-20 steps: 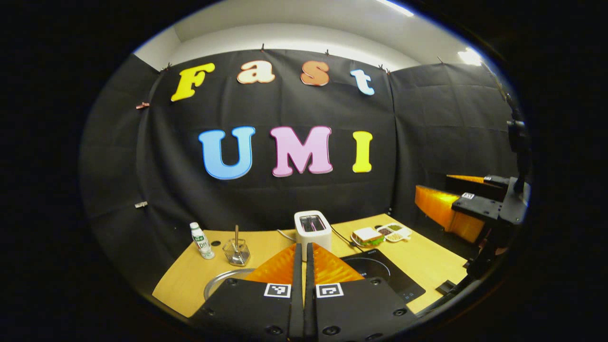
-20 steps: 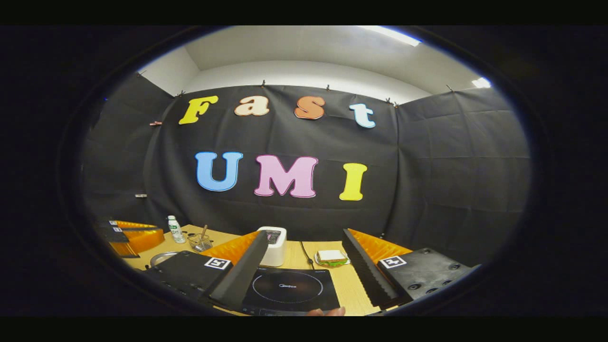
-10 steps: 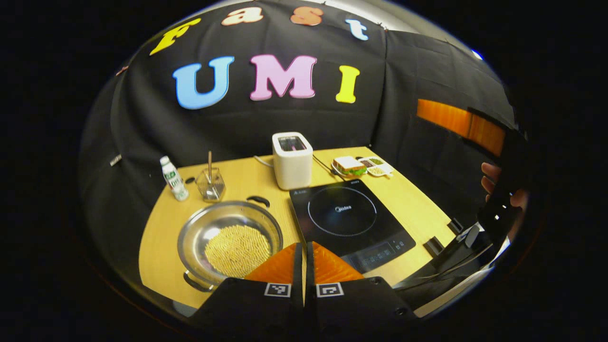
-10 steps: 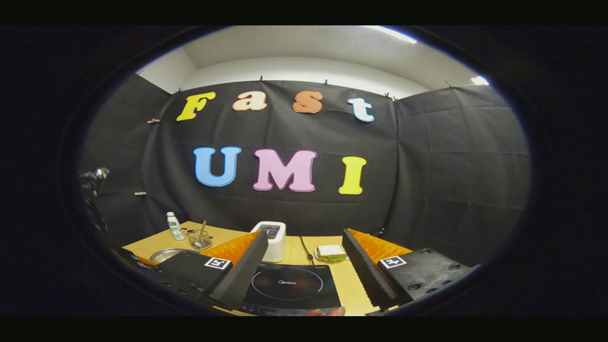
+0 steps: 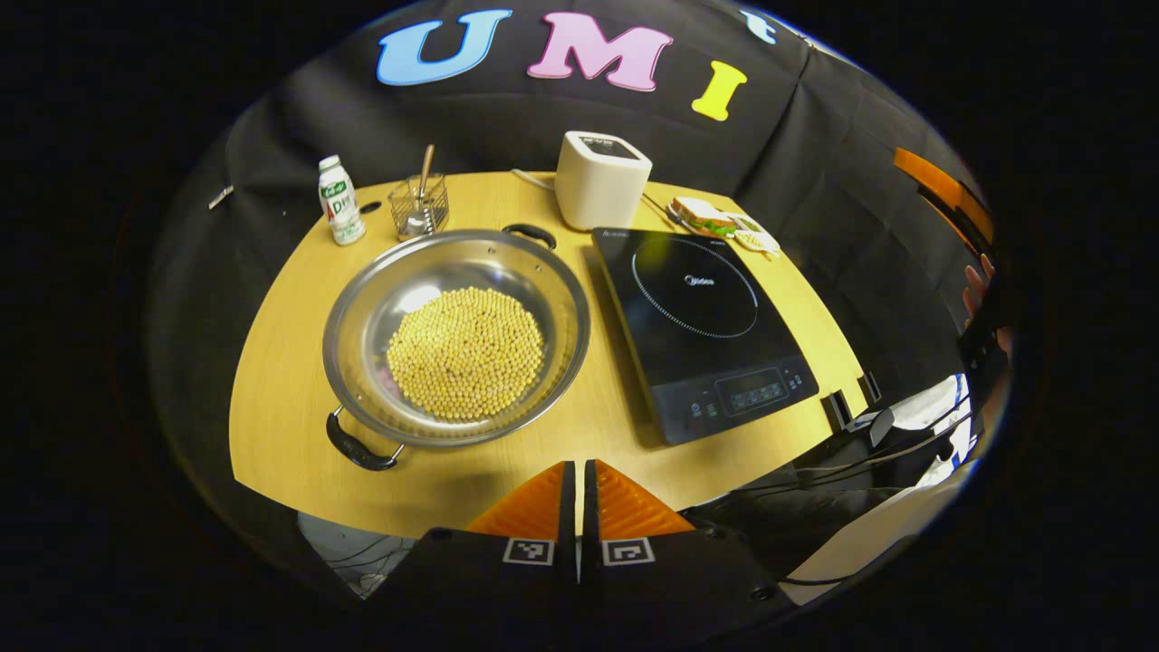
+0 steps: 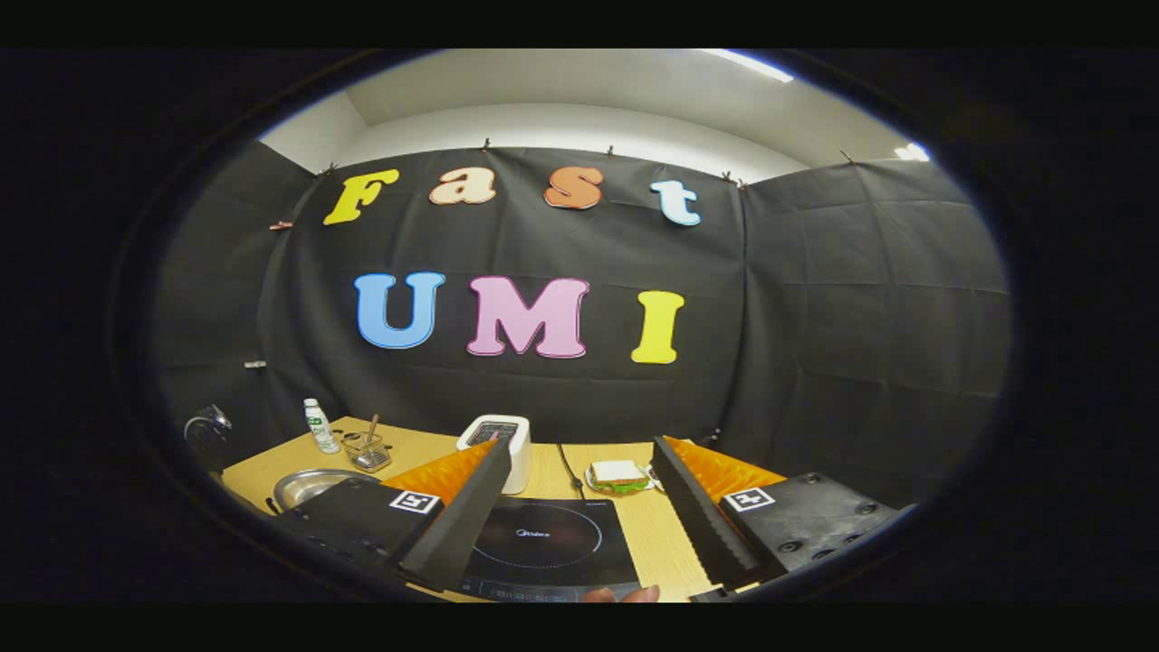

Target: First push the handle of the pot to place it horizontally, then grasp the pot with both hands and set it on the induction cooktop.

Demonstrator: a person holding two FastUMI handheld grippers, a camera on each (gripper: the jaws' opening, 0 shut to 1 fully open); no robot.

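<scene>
**Handle push not yet begun**

Left tool (image 5: 579, 480), fingers pressed together and grasping nothing, hangs above the desk (image 5: 272, 389) edge. The pot (image 5: 457, 337) sits ahead and left of it, its handles (image 5: 360, 448) set diagonally; the cooktop (image 5: 702, 330) lies ahead-right. Right tool (image 6: 579, 525) is spread wide, empty. Next: nudge the near handle sideways.

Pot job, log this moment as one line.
pot on table, handles diagonal | cooktop bare | left gripper shut, above table edge | right gripper open

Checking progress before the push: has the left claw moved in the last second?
Yes. The left claw tipped downward; the white toaster now sits higher.
</scene>
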